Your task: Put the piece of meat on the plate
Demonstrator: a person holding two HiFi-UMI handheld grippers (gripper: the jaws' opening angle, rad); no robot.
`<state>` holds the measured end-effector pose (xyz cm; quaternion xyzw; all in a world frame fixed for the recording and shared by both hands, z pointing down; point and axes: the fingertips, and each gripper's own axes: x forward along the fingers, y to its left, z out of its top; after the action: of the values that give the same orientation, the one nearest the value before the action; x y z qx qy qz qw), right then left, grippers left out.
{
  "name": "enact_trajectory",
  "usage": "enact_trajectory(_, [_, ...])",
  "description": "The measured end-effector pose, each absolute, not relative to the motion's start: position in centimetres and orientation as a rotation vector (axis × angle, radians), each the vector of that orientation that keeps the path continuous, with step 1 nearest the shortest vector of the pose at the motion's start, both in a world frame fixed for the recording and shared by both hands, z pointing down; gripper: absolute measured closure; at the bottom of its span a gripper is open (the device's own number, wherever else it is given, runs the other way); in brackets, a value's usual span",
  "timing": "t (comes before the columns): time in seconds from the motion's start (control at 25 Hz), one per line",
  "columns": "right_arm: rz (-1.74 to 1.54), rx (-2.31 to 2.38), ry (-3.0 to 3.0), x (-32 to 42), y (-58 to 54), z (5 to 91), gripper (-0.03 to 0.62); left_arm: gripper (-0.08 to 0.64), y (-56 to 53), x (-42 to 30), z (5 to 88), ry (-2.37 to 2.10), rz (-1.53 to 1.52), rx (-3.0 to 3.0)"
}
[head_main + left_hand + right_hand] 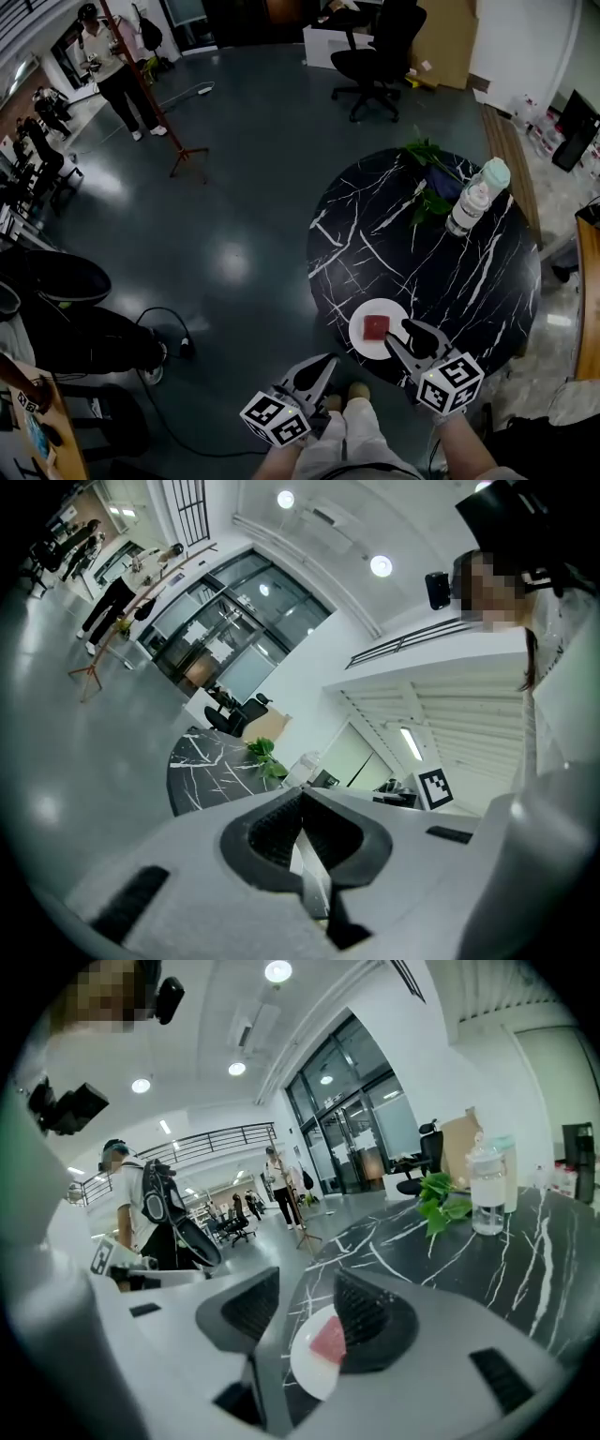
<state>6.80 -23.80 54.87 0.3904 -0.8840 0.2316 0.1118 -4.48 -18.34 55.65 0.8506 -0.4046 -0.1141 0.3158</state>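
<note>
Meat piece [376, 327] flat on white plate [361, 343], roughly square

1. The piece of meat [376, 327] is laid on the plate [362, 339].
2. The plate is set at the table's [422, 253] near edge.
3. The bottle [469, 208] and plant [429, 178] are seen well beyond the plate, to its right.
4. The right gripper [398, 331] is seen at the plate's near right side.

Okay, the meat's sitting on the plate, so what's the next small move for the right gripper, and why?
Probably draw the right gripper back from the table. The meat lies on the white plate and the jaws stand apart, off the meat, so the placing looks done.
</note>
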Motion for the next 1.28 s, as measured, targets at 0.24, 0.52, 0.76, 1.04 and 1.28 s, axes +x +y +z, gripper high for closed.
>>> enact_trajectory(0.24, [0.680,1.097,-2.602,7.1,-19.5,52.1,0.507,0.551,-18.3,-2.7,52.3,-1.015,-0.295,2.323])
enact_trajectory(0.52, [0.671,1.091,-2.608,7.5,-16.4,50.0,0.580,0.551,-17.9,-1.5,50.3,-0.965,-0.271,2.371])
enact_trajectory(0.76, [0.692,1.085,-2.641,8.0,-15.0,48.8,0.581,0.551,-17.7,-0.1,48.9,-0.929,-0.260,2.404])
enact_trajectory(1.04, [0.683,1.106,-2.667,8.5,-14.9,48.0,0.581,0.551,-18.1,0.1,47.8,-0.926,-0.255,2.437])
enact_trajectory(1.28, [0.691,1.123,-2.693,8.1,-15.5,48.0,0.581,0.551,-18.8,-0.7,47.7,-0.954,-0.266,2.434])
